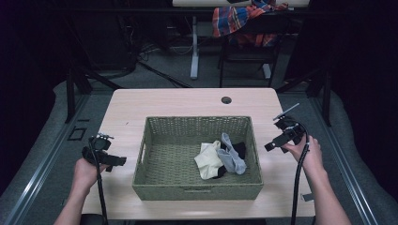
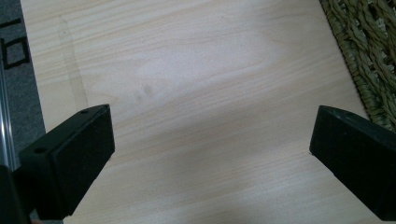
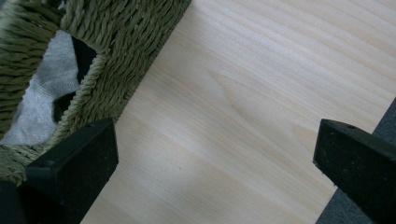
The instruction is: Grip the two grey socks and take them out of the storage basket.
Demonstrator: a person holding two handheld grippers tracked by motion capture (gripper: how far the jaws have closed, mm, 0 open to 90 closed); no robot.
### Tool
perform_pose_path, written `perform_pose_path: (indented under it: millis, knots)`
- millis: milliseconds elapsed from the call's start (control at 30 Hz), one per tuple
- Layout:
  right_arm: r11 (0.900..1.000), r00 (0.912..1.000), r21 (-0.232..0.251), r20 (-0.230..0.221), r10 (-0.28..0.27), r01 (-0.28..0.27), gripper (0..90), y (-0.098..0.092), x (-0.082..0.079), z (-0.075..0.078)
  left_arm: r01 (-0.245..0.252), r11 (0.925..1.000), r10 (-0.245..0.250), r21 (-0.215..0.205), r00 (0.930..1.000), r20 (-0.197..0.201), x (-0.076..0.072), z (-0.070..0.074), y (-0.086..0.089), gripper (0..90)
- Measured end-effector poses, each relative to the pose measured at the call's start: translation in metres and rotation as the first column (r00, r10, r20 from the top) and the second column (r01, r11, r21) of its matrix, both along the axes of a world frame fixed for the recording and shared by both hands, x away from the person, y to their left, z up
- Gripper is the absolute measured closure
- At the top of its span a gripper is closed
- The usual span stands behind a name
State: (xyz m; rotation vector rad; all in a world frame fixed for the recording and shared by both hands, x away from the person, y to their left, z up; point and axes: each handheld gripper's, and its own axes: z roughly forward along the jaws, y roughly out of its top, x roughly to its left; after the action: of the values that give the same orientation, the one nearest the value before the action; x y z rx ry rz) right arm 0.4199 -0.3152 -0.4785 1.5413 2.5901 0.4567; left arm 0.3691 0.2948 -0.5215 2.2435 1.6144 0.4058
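Note:
A green woven basket (image 1: pixel 155 187) stands in the middle of the light wooden table (image 1: pixel 187 101). Inside it lie a cream sock (image 1: pixel 208 160), a grey sock (image 1: pixel 231 157) and a black sock (image 1: pixel 240 148) in a small heap at the right. My left gripper (image 1: pixel 118 161) hovers over the table left of the basket, jaws wide apart with bare wood between them (image 2: pixel 212 135). My right gripper (image 1: pixel 270 146) is held just right of the basket, open as well (image 3: pixel 215 154). Through the basket's side handle hole, the grey sock (image 3: pixel 44 93) shows.
A round cable hole (image 1: pixel 226 100) sits near the table's far edge. Beyond the table stand a chair with a plaid cloth (image 1: pixel 244 21) and a white desk leg (image 1: pixel 194 47). Grey floor (image 1: pixel 51 136) surrounds the table.

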Motion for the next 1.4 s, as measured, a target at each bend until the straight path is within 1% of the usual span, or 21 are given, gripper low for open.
perform_pose_path:
  millis: [67,133,233,267,300,333,467,500,600,700,733,833,867,933,967,1067,1100,1200,1267,1333,1400]
  knots:
    - [1.0,1.0,-0.004,-0.003,0.007,-0.007,0.0,0.0,0.0,0.001,-0.001,1.0,0.001,0.0,1.0,0.002,0.0,0.0,0.0,0.2]
    - [1.0,1.0,-0.002,0.008,0.0,0.0,0.0,0.0,0.0,0.001,-0.002,1.0,0.002,-0.002,1.0,0.003,0.0,0.0,0.001,0.2]
    - [1.0,0.9999,-0.002,0.007,0.013,-0.012,0.0,0.0,0.0,0.006,-0.001,1.0,0.001,-0.003,1.0,0.003,-0.001,0.0,0.001,0.2]
    - [1.0,0.9997,-0.005,0.02,0.016,-0.015,0.0,0.001,-0.001,0.01,-0.001,1.0,0.001,-0.004,1.0,0.005,-0.001,0.0,0.001,0.2]
    - [1.0,0.9997,-0.005,0.02,0.016,-0.015,0.0,0.001,-0.001,0.01,-0.001,1.0,0.001,-0.004,1.0,0.005,-0.001,0.0,0.001,0.2]
    - [1.0,0.9995,0.004,0.031,0.009,-0.009,0.0,0.002,-0.002,0.012,-0.001,1.0,0.001,-0.005,1.0,0.006,-0.001,0.0,0.001,0.2]
    - [1.0,0.9987,0.006,0.046,0.022,-0.022,0.0,0.004,-0.004,0.025,0.003,1.0,-0.003,-0.001,1.0,-0.002,-0.001,-0.001,0.002,0.2]
    - [1.0,0.998,0.019,0.061,0.016,-0.017,0.0,0.005,-0.005,0.028,0.001,1.0,-0.001,-0.002,1.0,0.0,-0.001,0.0,0.002,0.2]
    - [0.999,0.9961,0.018,0.085,0.025,-0.027,0.0,0.009,-0.009,0.038,0.001,1.0,0.0,-0.006,1.0,0.005,-0.001,0.0,0.002,0.2]
    - [0.999,0.9954,0.024,0.091,0.03,-0.033,0.0,0.014,-0.012,0.046,0.005,1.0,-0.005,-0.005,1.0,0.003,-0.001,0.0,0.001,0.2]
    - [0.999,0.9941,0.021,0.1,0.044,-0.046,0.0,0.017,-0.013,0.05,0.005,1.0,-0.005,-0.004,1.0,0.003,-0.001,0.0,0.001,0.3]
    - [0.998,0.9928,0.019,0.105,0.058,-0.06,0.0,0.021,-0.014,0.054,0.002,1.0,-0.002,-0.004,1.0,0.005,-0.001,0.0,0.001,0.2]
    - [0.997,0.9917,0.02,0.11,0.066,-0.069,0.0,0.025,-0.015,0.056,0.003,1.0,-0.003,-0.003,1.0,0.004,-0.001,0.0,0.001,0.2]
    - [0.997,0.9916,0.014,0.109,0.071,-0.073,0.0,0.026,-0.016,0.058,0.004,1.0,-0.004,-0.004,1.0,0.003,-0.001,0.0,0.001,0.2]
    - [0.997,0.9917,0.024,0.109,0.069,-0.072,0.0,0.029,-0.016,0.059,0.002,1.0,-0.002,-0.004,1.0,0.002,-0.001,0.0,0.001,0.2]
    - [0.995,0.9893,0.017,0.112,0.094,-0.097,0.0,0.038,-0.018,0.065,-0.001,1.0,0.001,-0.004,1.0,0.002,-0.002,0.0,0.002,0.2]
    - [0.995,0.9893,0.017,0.112,0.094,-0.097,0.0,0.038,-0.018,0.065,-0.001,1.0,0.001,-0.004,1.0,0.002,-0.002,0.0,0.002,0.2]
    - [0.992,0.9868,0.022,0.108,0.121,-0.124,0.0,0.049,-0.02,0.069,0.001,1.0,-0.001,-0.003,1.0,0.001,-0.002,0.0,0.002,0.2]
    - [0.991,0.9863,0.023,0.103,0.129,-0.132,0.0,0.051,-0.02,0.07,0.003,1.0,-0.003,-0.004,1.0,-0.001,-0.002,0.0,0.002,0.2]
    - [0.989,0.984,0.034,0.106,0.143,-0.147,0.0,0.06,-0.022,0.074,-0.002,1.0,0.002,-0.003,1.0,0.003,-0.003,-0.001,0.003,0.2]
    - [0.988,0.9831,0.033,0.106,0.149,-0.153,0.0,0.062,-0.022,0.075,-0.004,1.0,0.004,-0.004,1.0,0.004,-0.003,0.0,0.003,0.2]
